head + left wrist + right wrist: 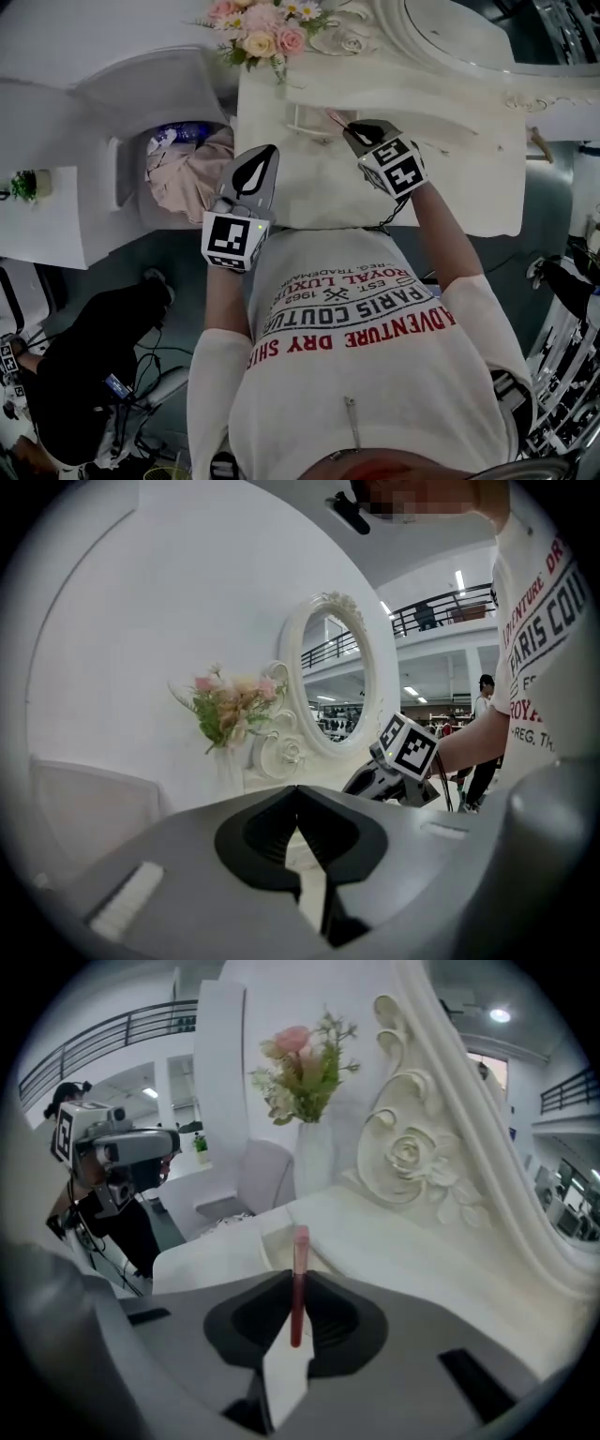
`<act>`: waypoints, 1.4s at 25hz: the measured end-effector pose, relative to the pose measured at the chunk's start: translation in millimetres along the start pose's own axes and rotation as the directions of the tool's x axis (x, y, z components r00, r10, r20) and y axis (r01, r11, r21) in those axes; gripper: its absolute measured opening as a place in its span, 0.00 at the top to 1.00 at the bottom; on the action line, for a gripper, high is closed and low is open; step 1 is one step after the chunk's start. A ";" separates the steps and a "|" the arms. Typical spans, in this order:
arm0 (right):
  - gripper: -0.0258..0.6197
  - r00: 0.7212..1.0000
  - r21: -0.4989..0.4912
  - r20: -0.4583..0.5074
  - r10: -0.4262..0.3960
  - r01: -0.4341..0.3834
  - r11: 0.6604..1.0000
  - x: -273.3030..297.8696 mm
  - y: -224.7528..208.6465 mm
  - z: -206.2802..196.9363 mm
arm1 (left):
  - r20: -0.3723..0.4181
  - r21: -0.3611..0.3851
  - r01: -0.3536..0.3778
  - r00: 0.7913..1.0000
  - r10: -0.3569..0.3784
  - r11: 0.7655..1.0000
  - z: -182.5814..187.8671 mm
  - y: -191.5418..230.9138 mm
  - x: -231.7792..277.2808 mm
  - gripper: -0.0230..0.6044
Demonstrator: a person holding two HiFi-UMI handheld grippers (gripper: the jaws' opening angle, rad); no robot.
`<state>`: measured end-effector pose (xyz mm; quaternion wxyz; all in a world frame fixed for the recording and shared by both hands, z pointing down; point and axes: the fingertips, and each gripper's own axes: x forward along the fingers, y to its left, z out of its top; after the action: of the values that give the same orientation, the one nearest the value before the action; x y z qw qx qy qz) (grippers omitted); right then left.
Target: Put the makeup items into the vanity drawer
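My right gripper [352, 130] [296, 1290] is shut on a slim red makeup tube [298, 1283] with a pink cap. The tube stands upright between the jaws and pokes out past them as a thin red tip [335, 118]. It hangs over the white vanity top [469, 159], just above a small shallow rectangular recess [305, 123] [275, 1244]. My left gripper [266, 157] [298, 803] hovers at the vanity's front left edge, jaws together with nothing between them. The left gripper view also shows the right gripper's marker cube [409, 747].
A vase of pink flowers [262, 36] [305, 1063] stands at the vanity's back left. Behind it rises the ornate oval mirror [450, 33] [333, 686]. A white chair with pink fabric [187, 173] sits left of the vanity. A person in black [94, 366] crouches at lower left.
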<state>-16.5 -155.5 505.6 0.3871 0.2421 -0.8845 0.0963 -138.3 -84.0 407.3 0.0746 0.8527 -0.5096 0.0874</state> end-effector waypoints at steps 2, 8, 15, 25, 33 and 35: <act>0.88 0.999 -0.052 -0.028 0.039 -0.041 0.998 12.7 8.4 7.3 | -0.006 -0.009 -0.028 1.000 0.028 1.000 -3.9 7.5 -9.4 0.95; 0.88 0.990 -0.104 -0.096 0.101 -0.111 0.988 42.8 18.0 13.9 | -0.038 -0.038 -0.096 0.995 0.094 0.995 -18.0 20.0 -32.7 0.94; 0.67 0.989 -0.049 -0.073 0.131 -0.135 0.990 52.2 22.6 16.8 | -0.056 -0.059 -0.138 0.989 0.135 0.989 -24.1 22.5 -39.6 0.95; 0.65 0.999 0.067 -0.012 0.042 -0.041 0.997 -6.3 -17.4 -27.0 | -0.051 -0.037 -0.044 0.998 0.042 0.998 -0.8 -24.2 9.7 0.95; 0.65 0.993 0.202 -0.098 -0.066 0.084 0.976 -56.2 -61.0 -122.4 | -0.079 -0.019 0.099 0.992 -0.100 0.995 6.5 -77.0 68.8 0.95; 0.65 0.991 0.238 -0.113 -0.071 0.096 0.966 -61.4 -67.3 -140.0 | -0.091 -0.020 0.126 0.988 -0.127 0.992 5.4 -88.6 81.0 0.95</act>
<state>142.4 -141.8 555.1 0.4034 0.3195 -0.8338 0.1998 -22.1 -112.9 416.8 0.1097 0.8778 -0.4510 0.1182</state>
